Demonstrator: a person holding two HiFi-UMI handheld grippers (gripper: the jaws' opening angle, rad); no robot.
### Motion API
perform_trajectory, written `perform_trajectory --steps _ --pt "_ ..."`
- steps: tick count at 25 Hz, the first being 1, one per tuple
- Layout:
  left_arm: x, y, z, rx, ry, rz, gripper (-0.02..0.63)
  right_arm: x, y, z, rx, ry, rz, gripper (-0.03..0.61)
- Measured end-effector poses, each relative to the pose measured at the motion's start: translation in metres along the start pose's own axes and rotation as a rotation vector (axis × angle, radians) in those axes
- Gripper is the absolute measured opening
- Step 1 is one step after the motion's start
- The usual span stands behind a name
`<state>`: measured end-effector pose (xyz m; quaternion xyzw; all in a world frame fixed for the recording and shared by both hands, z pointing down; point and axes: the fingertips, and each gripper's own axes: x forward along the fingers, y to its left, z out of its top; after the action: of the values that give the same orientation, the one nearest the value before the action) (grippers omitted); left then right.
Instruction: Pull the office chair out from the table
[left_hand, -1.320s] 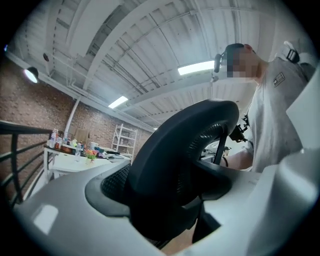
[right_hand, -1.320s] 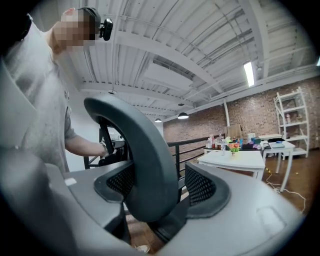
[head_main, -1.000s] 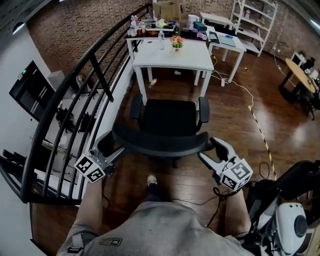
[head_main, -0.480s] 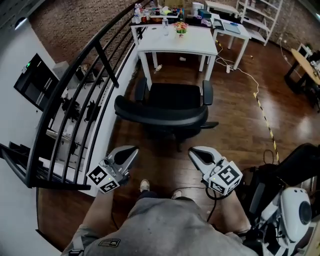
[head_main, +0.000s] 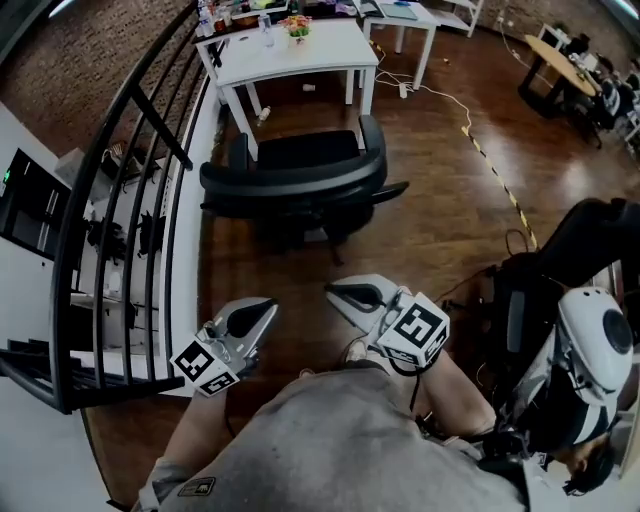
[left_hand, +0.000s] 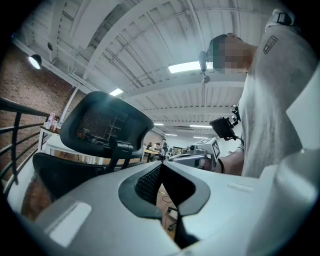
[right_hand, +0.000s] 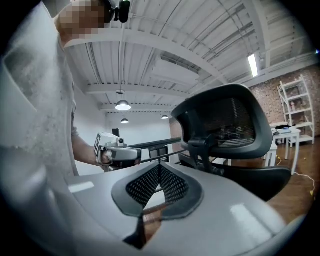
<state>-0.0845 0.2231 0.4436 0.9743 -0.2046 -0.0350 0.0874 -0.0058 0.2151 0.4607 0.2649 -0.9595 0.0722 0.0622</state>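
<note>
The black office chair (head_main: 295, 180) stands with its seat just in front of the white table (head_main: 290, 50), its mesh backrest turned toward me. Both grippers hang well short of it, near my body, with bare floor between. My left gripper (head_main: 264, 309) is shut with nothing in it, and my right gripper (head_main: 338, 292) is shut and empty too. In the left gripper view the pads meet at the left gripper (left_hand: 160, 169), with the chair backrest (left_hand: 105, 125) beyond. In the right gripper view the right gripper (right_hand: 159, 171) is shut, the chair backrest (right_hand: 225, 122) further off, and the left gripper (right_hand: 117, 152) beside it.
A black metal railing (head_main: 130, 200) runs along the left, close to the chair. A white cable (head_main: 440, 95) and a yellow-black floor strip (head_main: 500, 185) lie to the right. Dark gear with a white device (head_main: 590, 340) sits at my right. Bottles and flowers (head_main: 296, 27) stand on the table.
A second ago both grippers stood open at the rim of the chair's backrest. They have come away from it toward my body and shut. The chair sits about as near the table as before.
</note>
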Motion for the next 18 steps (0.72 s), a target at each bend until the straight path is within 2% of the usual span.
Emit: perform_trajectory --steps 6,12,18 --pt "-0.033 -0.027 -0.016 -0.034 0.034 -0.075 0.0 0.009 0.054 -0.019 0.042 0.043 -0.022 0.006" --pt "-0.051 -0.051 -0.032 -0.072 0.057 -0.11 0.0 0.007 0.094 -0.034 0.06 0.075 -0.018 0.008" --pt "-0.042 -0.095 -0.058 -0.113 0.084 -0.117 0.0 -0.015 0.121 -0.062 0.098 0.104 0.036 0.008"
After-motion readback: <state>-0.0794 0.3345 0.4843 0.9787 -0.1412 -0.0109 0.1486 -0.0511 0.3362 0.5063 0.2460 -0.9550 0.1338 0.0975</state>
